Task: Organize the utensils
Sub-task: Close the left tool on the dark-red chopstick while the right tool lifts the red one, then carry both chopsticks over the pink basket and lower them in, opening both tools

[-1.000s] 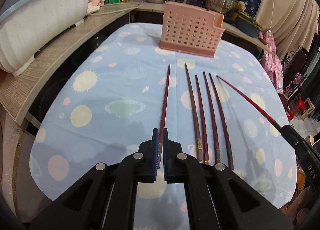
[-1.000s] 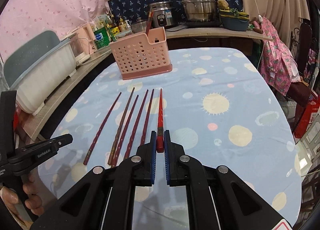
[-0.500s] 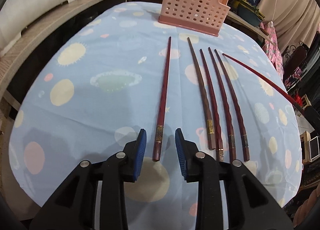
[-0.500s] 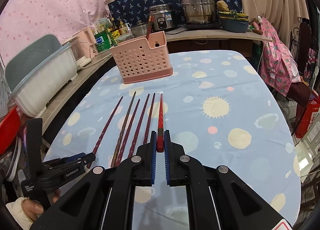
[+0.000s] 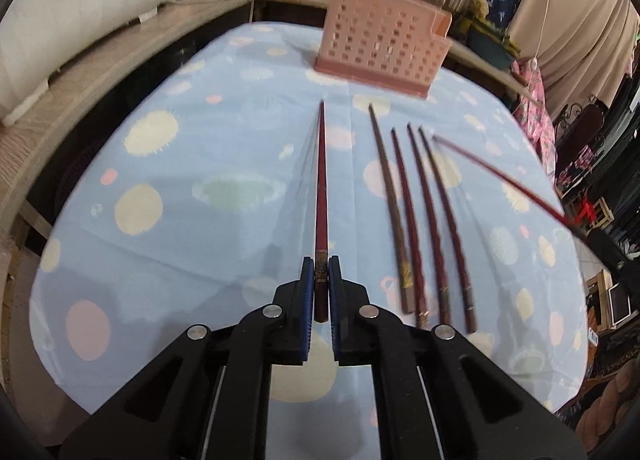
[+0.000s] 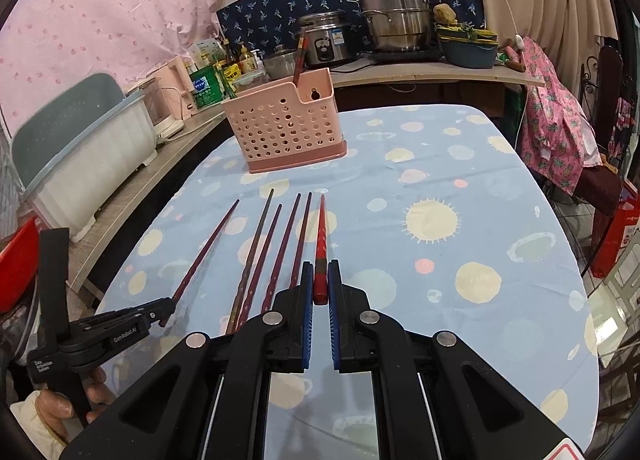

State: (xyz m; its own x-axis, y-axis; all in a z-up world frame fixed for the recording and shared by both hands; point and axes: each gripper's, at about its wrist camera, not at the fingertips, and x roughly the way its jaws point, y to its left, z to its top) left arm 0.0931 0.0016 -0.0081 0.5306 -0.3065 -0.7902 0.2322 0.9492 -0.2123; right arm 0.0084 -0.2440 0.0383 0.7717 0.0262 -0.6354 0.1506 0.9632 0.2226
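Note:
My left gripper (image 5: 321,284) is shut on the near end of a dark red chopstick (image 5: 321,187) that points toward the pink perforated basket (image 5: 380,47). To its right, several dark chopsticks (image 5: 420,219) lie side by side on the spotted blue tablecloth (image 5: 208,163). My right gripper (image 6: 321,280) is shut on the near end of a brighter red chopstick (image 6: 321,236), just right of that row. The right wrist view shows the left gripper (image 6: 160,310), a hand holding it, its chopstick (image 6: 208,244), and the basket (image 6: 280,127) with one chopstick (image 6: 299,55) standing in it.
A wooden counter (image 6: 420,71) runs behind and to the left of the table, with a rice cooker (image 6: 328,39), a steel steamer pot (image 6: 394,15), bottles and a white-and-blue tub (image 6: 84,147). A chair with pink floral cloth (image 6: 560,135) stands at the table's right side.
The left gripper opened with its chopstick lying on the cloth between the fingers, dipped lower, then shut on it again. The right gripper and its chopstick have not moved.

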